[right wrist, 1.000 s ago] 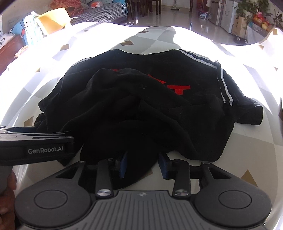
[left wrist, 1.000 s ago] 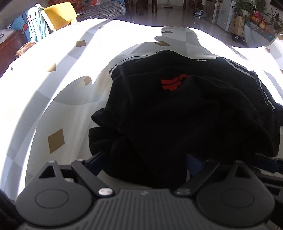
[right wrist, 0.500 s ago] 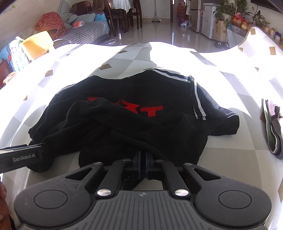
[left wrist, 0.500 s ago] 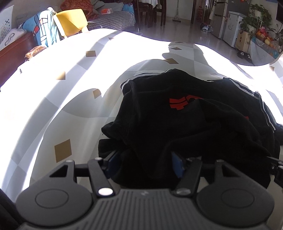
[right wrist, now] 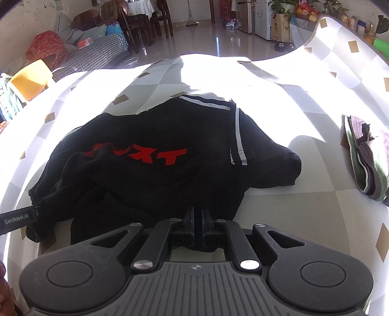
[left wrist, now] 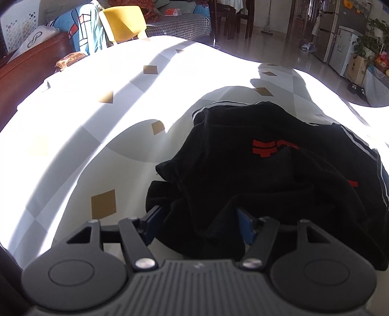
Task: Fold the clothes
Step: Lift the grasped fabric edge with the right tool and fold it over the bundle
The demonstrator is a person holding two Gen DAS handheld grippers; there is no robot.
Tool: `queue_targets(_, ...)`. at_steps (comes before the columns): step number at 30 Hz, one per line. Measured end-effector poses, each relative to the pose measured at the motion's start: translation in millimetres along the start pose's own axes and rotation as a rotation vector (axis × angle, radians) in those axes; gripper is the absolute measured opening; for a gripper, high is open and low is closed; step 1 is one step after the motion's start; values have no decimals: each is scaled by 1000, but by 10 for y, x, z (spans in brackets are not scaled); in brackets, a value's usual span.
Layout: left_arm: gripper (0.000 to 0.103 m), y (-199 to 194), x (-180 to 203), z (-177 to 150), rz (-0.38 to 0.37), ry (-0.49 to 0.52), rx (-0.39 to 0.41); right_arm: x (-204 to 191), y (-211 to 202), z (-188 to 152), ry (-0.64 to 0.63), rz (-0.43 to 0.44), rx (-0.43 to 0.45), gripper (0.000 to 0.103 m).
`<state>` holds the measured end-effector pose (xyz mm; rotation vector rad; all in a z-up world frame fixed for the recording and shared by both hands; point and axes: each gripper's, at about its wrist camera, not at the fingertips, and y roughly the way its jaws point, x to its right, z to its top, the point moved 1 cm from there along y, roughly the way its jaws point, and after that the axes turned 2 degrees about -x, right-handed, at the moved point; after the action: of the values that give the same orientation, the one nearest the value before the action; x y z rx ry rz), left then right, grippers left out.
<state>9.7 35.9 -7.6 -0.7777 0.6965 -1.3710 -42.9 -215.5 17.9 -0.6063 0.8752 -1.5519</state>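
A black sweatshirt (left wrist: 267, 175) with red print and white stripes lies crumpled on the white patterned table (left wrist: 97, 145). My left gripper (left wrist: 199, 218) has a thick bunch of the sweatshirt's near edge between its blue pads (left wrist: 153, 222). The pads press on the cloth while the jaws are opening a little. In the right wrist view the sweatshirt (right wrist: 158, 175) spreads ahead. My right gripper (right wrist: 198, 214) pinches its near hem with the pads almost together, and its jaws are opening slightly. The left gripper's side (right wrist: 17, 218) shows at the left edge.
A folded pile of clothes (right wrist: 367, 160) lies on the table at the right. A yellow chair (left wrist: 121, 21) and a wooden cabinet (left wrist: 29, 70) stand beyond the far left edge. Part of a hand (right wrist: 3, 291) shows at the lower left.
Both grippers have closed onto the sweatshirt's near edge: the left from wide open around a bunch, the right onto the hem. Both have risen a little and rolled.
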Motion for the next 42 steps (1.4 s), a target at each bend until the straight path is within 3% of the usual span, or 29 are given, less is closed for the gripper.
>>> queue_targets(2,63,4,-5,1,0,-4,0,-47,-14,-17,-12,18,-2,18)
queue_targets(6,65,6,-8,-3,7,-4,1,-172,-104,-51,-44,60,21,26)
queue_targets(13,71,15,-1,1,13,-7,-3,-569,-108,-241,-157,273,-35,43)
queue_targets(17,80,24,-20,13,21,-16,-10,-851,-12,-400,-271,293,-51,50)
queue_targets(24,83,53,-74,35,4,-48,-28,-1039,205,-524,-325,279,-95,57)
queue_targets(29,83,76,-86,41,-1,-60,-35,-1106,235,-568,-371,262,-66,63)
queue_targets(37,83,82,-60,36,4,-51,-31,-1172,230,-633,-459,247,-45,69)
queue_targets(39,83,85,-64,34,5,-50,-33,-1214,230,-679,-519,221,-25,66)
queue_targets(42,83,81,-72,34,8,-49,-28,-1191,227,-663,-500,192,-13,49)
